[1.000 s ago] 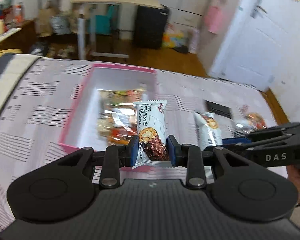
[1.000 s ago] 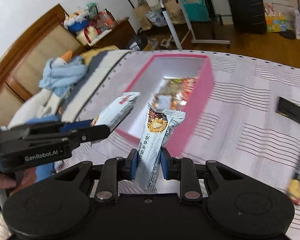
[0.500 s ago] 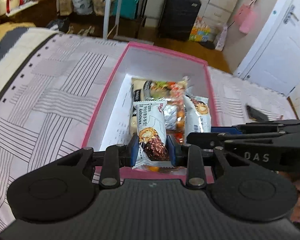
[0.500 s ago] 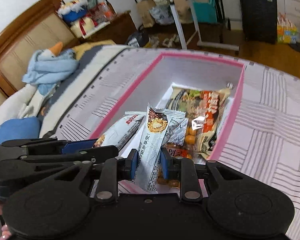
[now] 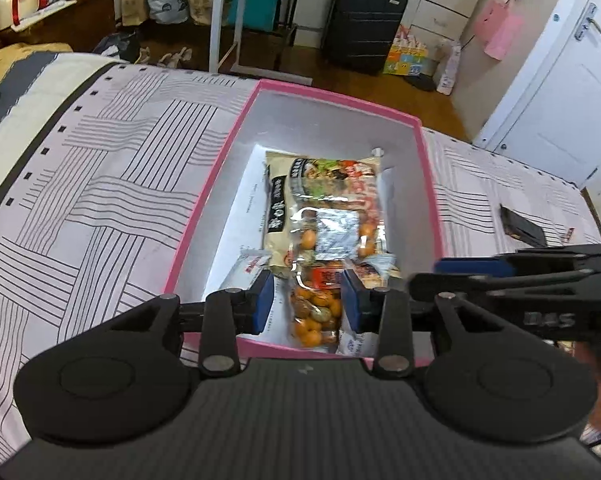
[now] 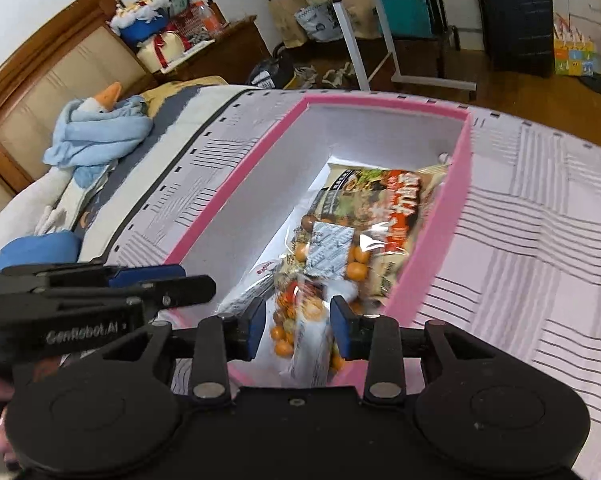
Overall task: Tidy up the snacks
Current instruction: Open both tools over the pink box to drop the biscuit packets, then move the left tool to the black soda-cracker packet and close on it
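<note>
Left wrist view: a bed cover (image 5: 100,184) with a woven line pattern is seen spread wide, and on it a pink-rimmed box (image 5: 216,168) with white inner walls is set. The far end of the box floor is left bare; the near two thirds are filled with snacks. The largest is a printed bag (image 5: 332,184) with a food picture and dark lettering, lying flat toward the right wall. Overlapping its near edge, a clear bag of orange round snacks (image 5: 314,312) with a silver label is laid. A white wrapped bar (image 5: 246,270) is seen by the left wall of the box near the front, and another white wrapped bar (image 5: 356,346) is lying at the near right corner, partly hidden by a finger.

The left gripper (image 5: 306,304) is held over the near end of the box; its jaws have just been opening, and they are spread with nothing pinched, the orange bag merely showing below them. The right gripper (image 5: 472,274) is seen from the side at the right rim.

In the right wrist view the right gripper (image 6: 296,330) is likewise parted after just opening; a blurred white wrapper (image 6: 310,354) is seen between the pads, free of both.

A small dark flat object (image 5: 522,228) is lying on the cover right of the box.
</note>
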`<state>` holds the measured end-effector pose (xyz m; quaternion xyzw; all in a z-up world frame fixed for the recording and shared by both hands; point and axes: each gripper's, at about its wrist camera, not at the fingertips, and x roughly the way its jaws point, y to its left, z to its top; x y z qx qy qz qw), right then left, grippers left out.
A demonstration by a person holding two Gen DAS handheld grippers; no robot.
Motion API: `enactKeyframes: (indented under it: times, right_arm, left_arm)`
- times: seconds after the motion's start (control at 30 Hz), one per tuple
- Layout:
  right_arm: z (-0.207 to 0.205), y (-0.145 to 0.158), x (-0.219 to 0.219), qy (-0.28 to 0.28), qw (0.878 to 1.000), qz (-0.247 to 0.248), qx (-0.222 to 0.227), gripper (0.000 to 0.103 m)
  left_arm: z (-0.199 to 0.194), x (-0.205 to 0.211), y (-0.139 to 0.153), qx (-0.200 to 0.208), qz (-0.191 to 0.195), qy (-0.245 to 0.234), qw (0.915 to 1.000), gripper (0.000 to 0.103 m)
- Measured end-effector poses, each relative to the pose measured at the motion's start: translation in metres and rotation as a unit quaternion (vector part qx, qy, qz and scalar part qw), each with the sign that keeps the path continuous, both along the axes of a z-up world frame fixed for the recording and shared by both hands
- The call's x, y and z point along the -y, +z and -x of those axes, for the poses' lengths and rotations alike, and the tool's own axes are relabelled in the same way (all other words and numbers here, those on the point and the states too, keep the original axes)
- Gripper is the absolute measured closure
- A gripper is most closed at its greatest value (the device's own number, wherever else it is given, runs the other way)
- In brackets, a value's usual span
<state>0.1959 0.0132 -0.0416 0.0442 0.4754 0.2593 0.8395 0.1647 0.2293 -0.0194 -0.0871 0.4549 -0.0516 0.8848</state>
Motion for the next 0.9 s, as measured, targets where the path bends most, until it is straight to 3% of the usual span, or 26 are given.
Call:
enactKeyframes:
  times: [0.3,0.5,0.7,0.9]
  right_arm:
    - [0.06,0.084,0.1,-0.035,0.997,0.049,0.045,0.057]
    - [0.097,0.113,0.171,-0.085,0.991,0.07,0.073,0.056]
    - [0.114,0.113,0.236,-0.15,0.986,0.044,0.064,0.054]
    - [0.118,0.083,0.275,-0.191,0.98,0.046,0.041,0.054]
  left_arm:
    - [0.032,0.043,0.054,0.031,0.007,-0.042,0.9986,0.062]
    - [0.048,0.09,0.074,0.042,0.009,-0.086,0.9954,0.062]
    - [0.056,0.147,0.074,0.034,0.014,-0.133,0.9905,0.062]
    - [0.055,0.204,0.057,0.019,0.024,-0.176,0.9838,0.061]
